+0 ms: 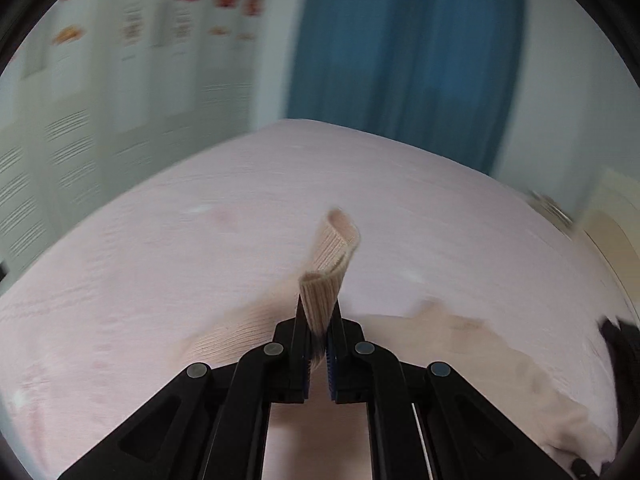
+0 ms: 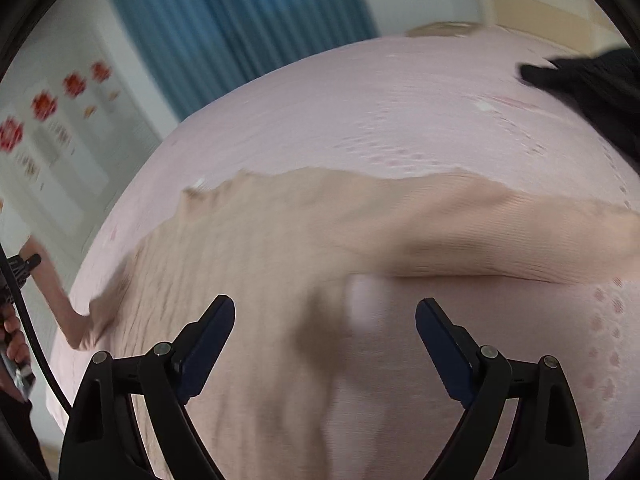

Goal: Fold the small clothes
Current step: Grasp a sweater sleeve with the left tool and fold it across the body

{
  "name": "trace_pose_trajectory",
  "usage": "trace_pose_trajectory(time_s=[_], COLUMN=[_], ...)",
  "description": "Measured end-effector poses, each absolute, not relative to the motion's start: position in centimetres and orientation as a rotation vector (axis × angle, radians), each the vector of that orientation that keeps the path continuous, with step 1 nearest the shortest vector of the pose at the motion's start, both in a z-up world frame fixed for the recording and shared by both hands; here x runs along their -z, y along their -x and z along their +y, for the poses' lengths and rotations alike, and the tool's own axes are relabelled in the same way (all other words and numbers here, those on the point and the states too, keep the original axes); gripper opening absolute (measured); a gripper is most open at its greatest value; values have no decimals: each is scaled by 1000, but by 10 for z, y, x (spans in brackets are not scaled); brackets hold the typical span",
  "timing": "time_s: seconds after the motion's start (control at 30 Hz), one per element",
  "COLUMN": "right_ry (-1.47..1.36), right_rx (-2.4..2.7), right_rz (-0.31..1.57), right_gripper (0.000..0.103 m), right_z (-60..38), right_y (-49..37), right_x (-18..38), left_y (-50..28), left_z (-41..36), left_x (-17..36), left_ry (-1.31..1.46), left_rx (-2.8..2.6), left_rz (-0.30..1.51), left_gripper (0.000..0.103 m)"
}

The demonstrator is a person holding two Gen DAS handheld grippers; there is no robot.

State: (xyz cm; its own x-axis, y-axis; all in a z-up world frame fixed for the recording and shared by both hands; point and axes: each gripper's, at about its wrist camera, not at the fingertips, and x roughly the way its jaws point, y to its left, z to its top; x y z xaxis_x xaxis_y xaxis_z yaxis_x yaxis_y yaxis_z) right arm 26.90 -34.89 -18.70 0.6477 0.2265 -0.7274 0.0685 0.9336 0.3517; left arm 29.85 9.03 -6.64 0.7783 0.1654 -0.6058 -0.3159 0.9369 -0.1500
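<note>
A beige ribbed knit garment (image 2: 280, 248) lies spread on a pink bed sheet (image 2: 380, 120), one sleeve stretched to the right. In the left wrist view my left gripper (image 1: 319, 312) is shut on a ribbed cuff (image 1: 330, 256) of the garment, which stands up folded over between the fingers; the rest of the cloth (image 1: 236, 336) trails below. My right gripper (image 2: 325, 320) hangs open above the garment's body, nothing between its fingers. At the far left of the right wrist view a hand (image 2: 14, 336) holds the other gripper, with a sleeve lifted off the bed edge.
A black cloth (image 2: 592, 80) lies at the bed's far right. A blue curtain (image 1: 404, 48) hangs behind the bed, beside a white wall with red-flowered posters (image 1: 140, 8). A pale wooden piece (image 1: 616, 216) stands at the right.
</note>
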Motion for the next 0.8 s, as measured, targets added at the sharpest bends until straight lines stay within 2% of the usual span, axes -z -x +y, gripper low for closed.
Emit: trace_pose_trajectory(time_s=[0.13, 0.27, 0.37, 0.43, 0.53, 0.57, 0.6, 0.7, 0.73, 0.8], right_ry=[-402, -522, -512, -470, -439, -438, -437, -416, -407, -372], right_rx=[-40, -80, -93, -81, -88, -96, -104, -124, -132, -150], right_rz=[887, 911, 923, 917, 897, 897, 899, 905, 904, 904], right_gripper=[91, 91, 91, 91, 91, 91, 91, 91, 89, 77], right_z=[-378, -396, -392, -390, -381, -378, -374, -361, -356, -342], right_y=[-271, -278, -282, -281, -282, -282, -283, -284, -284, -284], right_x=[194, 202, 203, 201, 194, 194, 193, 193, 193, 194], left_y=[-333, -348, -343, -337, -315, -307, -301, -281, -280, -264], left_z=[-5, -94, -128, -131, -117, -110, -107, -68, -49, -9], left_x=[87, 136, 178, 196, 196, 193, 188, 166, 164, 159], left_ry=[238, 191, 213, 262, 269, 254, 244, 219, 215, 224], left_rx=[-88, 53, 195, 262, 279, 269, 266, 227, 194, 106], left_rz=[681, 785, 913, 989, 971, 956, 938, 855, 831, 783], left_gripper=[6, 7, 10, 20, 44, 59, 69, 71, 73, 76])
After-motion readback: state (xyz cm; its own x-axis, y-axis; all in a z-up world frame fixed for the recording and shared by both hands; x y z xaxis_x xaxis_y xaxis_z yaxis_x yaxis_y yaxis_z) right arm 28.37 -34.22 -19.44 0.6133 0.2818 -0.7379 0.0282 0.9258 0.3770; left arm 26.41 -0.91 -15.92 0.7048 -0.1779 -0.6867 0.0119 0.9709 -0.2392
